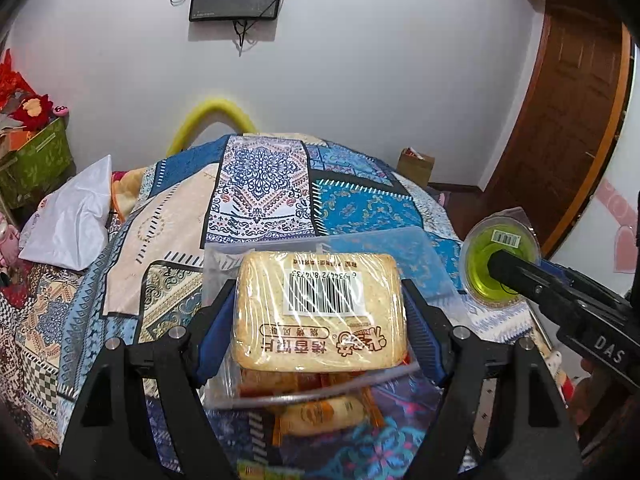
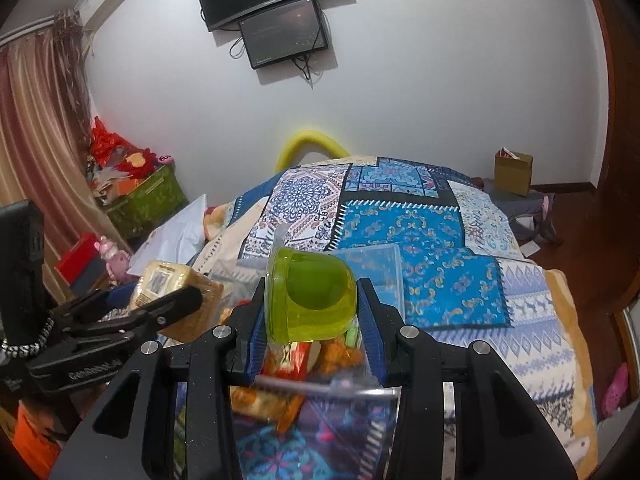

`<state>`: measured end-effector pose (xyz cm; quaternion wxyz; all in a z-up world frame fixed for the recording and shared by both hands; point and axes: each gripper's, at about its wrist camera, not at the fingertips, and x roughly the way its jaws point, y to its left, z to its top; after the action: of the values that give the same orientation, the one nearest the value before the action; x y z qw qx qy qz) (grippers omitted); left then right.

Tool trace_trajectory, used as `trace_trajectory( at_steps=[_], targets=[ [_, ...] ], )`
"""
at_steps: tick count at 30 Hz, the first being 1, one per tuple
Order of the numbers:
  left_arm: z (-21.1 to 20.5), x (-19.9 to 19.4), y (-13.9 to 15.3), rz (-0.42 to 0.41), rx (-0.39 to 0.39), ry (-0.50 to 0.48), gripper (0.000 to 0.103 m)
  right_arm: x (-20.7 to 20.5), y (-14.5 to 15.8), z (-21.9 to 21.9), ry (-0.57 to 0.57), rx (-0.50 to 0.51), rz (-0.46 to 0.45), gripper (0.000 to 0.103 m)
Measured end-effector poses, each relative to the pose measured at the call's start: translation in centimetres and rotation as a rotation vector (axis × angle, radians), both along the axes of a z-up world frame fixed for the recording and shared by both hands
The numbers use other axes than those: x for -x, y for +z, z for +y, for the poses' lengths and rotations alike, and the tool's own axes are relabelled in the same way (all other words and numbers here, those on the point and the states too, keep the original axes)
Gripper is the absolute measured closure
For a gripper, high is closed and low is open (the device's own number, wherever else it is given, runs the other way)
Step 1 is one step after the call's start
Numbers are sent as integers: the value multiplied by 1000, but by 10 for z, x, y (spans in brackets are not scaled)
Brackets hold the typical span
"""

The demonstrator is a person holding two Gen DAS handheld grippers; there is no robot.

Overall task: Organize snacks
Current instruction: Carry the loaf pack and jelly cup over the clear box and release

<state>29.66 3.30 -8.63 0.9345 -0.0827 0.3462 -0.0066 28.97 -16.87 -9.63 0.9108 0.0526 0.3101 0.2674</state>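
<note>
My left gripper [image 1: 320,308] is shut on a wrapped toast slice packet [image 1: 320,312] with a barcode label, held above a clear plastic box [image 1: 400,248] that holds several orange snack packets [image 1: 316,408]. My right gripper [image 2: 310,300] is shut on a green jelly cup [image 2: 310,296], held on its side over the same clear box [image 2: 380,268]. The right gripper with the cup [image 1: 498,264] shows at the right of the left wrist view. The left gripper with the toast packet [image 2: 176,284] shows at the left of the right wrist view.
The box sits on a bed with a blue patchwork quilt [image 1: 260,184]. A white plastic bag [image 1: 76,216] lies at the bed's left. A green storage box [image 2: 152,200] stands by the curtain, a cardboard box [image 2: 514,172] on the floor at the far right.
</note>
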Motion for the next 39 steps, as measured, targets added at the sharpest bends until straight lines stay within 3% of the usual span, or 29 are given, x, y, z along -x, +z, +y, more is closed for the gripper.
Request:
trace_trajectory(
  at_steps=[11,18,30,37,39],
  targets=[
    [1,-64,-39,85,-50,39,26,-47,-31,19,-1,39,73,65],
    [8,-96,-65,150,-42,58,26,-67,-52,28,0,78,114,65],
    [13,-110,-90,248,18,56,26,-85,-79,47,13,183,154,65],
    [13,-103,-87,235,-5,56,25,-86,-80,48,10,208,168,64],
    [13,-99,-84,233,-13,59,24,-85,-79,47,17,201,180,59]
  ],
)
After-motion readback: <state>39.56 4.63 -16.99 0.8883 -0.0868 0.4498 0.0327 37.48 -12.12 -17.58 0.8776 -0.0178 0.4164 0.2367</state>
